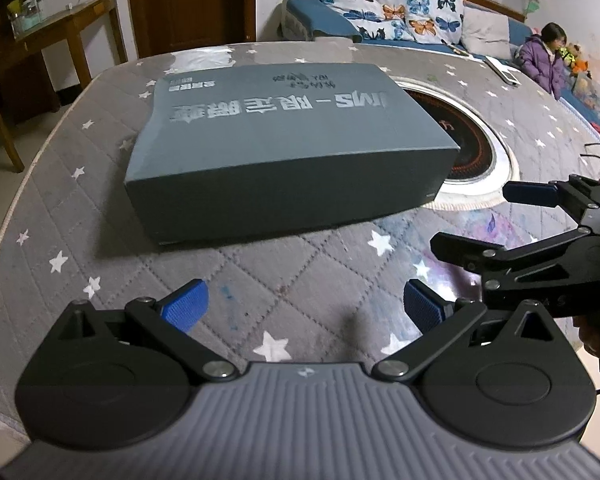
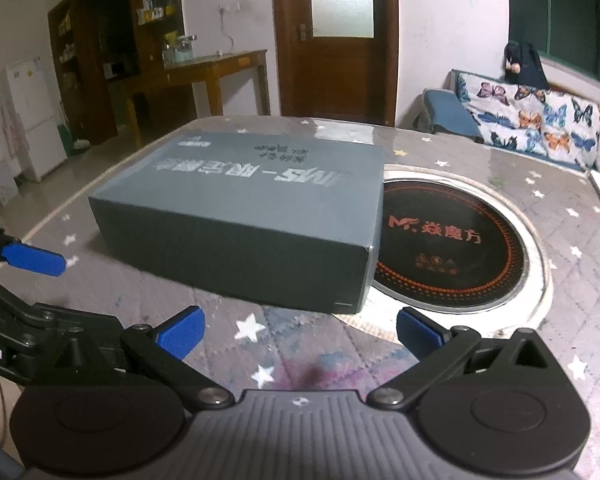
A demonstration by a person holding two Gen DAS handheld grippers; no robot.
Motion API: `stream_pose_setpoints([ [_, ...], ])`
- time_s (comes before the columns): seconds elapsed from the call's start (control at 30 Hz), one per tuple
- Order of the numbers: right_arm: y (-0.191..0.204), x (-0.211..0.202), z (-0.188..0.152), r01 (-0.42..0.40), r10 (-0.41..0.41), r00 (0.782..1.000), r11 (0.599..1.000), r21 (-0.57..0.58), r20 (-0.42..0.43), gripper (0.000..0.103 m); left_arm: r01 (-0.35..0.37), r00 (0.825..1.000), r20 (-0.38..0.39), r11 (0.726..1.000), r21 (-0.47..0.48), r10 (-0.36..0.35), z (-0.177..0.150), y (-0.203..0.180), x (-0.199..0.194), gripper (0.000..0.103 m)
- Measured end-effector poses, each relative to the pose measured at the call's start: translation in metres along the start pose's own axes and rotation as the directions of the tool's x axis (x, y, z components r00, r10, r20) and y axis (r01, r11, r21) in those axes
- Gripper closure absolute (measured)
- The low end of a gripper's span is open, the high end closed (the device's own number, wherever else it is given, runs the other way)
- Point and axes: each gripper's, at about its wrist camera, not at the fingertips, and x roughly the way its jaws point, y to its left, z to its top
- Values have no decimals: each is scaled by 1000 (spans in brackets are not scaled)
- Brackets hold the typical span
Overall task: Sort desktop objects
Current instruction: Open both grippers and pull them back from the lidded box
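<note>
The grey box (image 1: 284,140) sits flat on the quilted worktop (image 1: 260,276), one corner over the round hob (image 2: 452,240); looks like stiff, light cardboard, too wide for one pinch, so I'd squeeze its short ends; left hand-held gripper (image 1: 302,306) and right hand-held gripper (image 2: 298,330) both gape wide, holding nothing

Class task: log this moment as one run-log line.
left hand-held gripper: open, empty | right hand-held gripper: open, empty | box: on table, untouched

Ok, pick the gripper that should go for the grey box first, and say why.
Probably the left gripper: it is open and the grey box lies almost straight ahead of it. The right gripper, also open, faces the box's corner beside the round cooktop.
</note>
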Motion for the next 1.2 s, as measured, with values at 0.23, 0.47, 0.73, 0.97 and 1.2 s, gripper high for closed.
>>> stream_pose_setpoints([
  [0.23, 3, 0, -9, 13, -13, 1000, 1000, -13, -11, 0, -10, 1000, -2, 1000, 26, 10, -5, -9, 1, 0],
  [0.47, 8, -1, -18, 22, -22, 999, 999, -25, -22, 0, -8, 1000, -4, 999, 34, 8, -9, -13, 1, 0],
  [0.73, 12, -1, -23, 40, -41, 999, 999, -36, -30, 0, 14, 999, -45, 999, 35, -13, -14, -13, 9, 0],
  [0.97, 12, 4, -26, 49, -51, 997, 998, -30, -55, 0, 25, 996, -91, 1000, 16, -23, -18, -9, 19, 0],
  [1.2, 6, 10, -31, 58, -59, 995, 998, -19, -80, 0, 23, 990, -138, 1000, 10, -21, -19, -8, 28, 0],
])
